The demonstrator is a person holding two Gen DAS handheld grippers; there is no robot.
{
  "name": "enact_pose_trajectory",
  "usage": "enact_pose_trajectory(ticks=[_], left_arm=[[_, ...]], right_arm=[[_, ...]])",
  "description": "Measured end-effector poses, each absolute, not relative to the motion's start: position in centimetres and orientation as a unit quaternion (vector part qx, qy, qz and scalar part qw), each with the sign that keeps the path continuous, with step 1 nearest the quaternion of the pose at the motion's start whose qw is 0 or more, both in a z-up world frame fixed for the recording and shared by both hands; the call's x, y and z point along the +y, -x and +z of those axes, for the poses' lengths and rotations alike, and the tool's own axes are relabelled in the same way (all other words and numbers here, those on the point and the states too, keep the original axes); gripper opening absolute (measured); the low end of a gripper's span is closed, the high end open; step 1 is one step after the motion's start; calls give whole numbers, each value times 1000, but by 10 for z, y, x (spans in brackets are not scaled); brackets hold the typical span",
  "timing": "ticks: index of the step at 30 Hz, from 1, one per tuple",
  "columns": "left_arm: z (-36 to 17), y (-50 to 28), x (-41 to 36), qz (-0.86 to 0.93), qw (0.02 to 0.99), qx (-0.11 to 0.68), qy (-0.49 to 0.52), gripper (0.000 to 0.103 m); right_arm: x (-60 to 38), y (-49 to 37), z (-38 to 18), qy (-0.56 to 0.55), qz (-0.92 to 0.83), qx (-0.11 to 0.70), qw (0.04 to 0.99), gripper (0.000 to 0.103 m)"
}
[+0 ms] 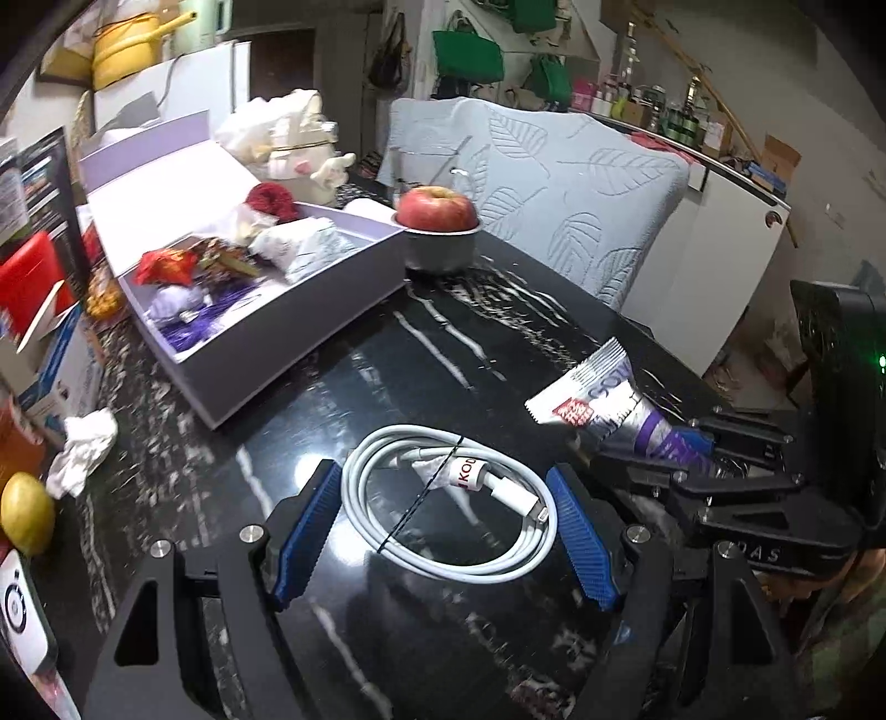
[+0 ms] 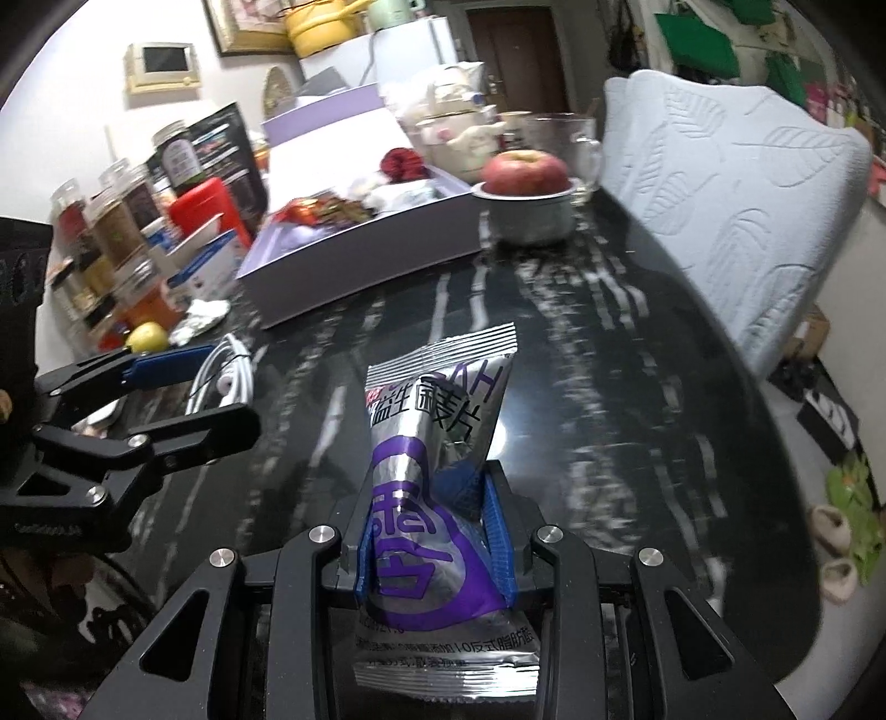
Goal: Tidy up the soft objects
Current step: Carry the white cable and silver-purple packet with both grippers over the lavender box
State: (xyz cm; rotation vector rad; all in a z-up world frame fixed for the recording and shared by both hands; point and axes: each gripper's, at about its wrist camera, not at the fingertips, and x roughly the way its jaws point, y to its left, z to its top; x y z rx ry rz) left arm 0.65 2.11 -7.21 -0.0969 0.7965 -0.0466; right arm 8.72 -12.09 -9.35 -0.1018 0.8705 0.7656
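Silver snack packet pinched in right tongs; left tongs straddle coiled cable.

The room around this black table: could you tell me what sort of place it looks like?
Probably a lived-in home, perhaps a dining corner. An apple sits in a bowl on the black marble table, a white fridge stands behind, and spice jars crowd the table's edge.

I see a glossy black marble tabletop streaked with white veins. The snack packet is shiny, crinkled silver foil with purple print. My left gripper's pads are ribbed blue rubber on matt black plastic. The coiled cable is smooth white plastic; the lilac box looks like matt cardboard.
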Motion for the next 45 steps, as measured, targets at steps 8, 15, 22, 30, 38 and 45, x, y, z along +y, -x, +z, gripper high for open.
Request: enact_pose_trajectory(ticks=[8, 15, 22, 30, 38, 45], left_arm=[[-65, 6, 43, 1, 924, 376, 61, 75], [-48, 9, 58, 18, 933, 355, 65, 75], [-29, 0, 71, 33, 942, 327, 61, 75], [-6, -14, 83, 48, 952, 298, 40, 75], [15, -29, 93, 52, 959, 275, 30, 75], [38, -42, 108, 69, 967, 246, 14, 75]], right_arm=[[-89, -75, -91, 50, 410, 409, 814, 32], [-71, -80, -80, 53, 429, 399, 809, 32], [-60, -92, -59, 57, 442, 374, 814, 32], [-44, -105, -33, 72, 454, 344, 818, 32], [-32, -121, -9, 84, 461, 313, 826, 32], [-20, -132, 15, 94, 473, 284, 829, 32]])
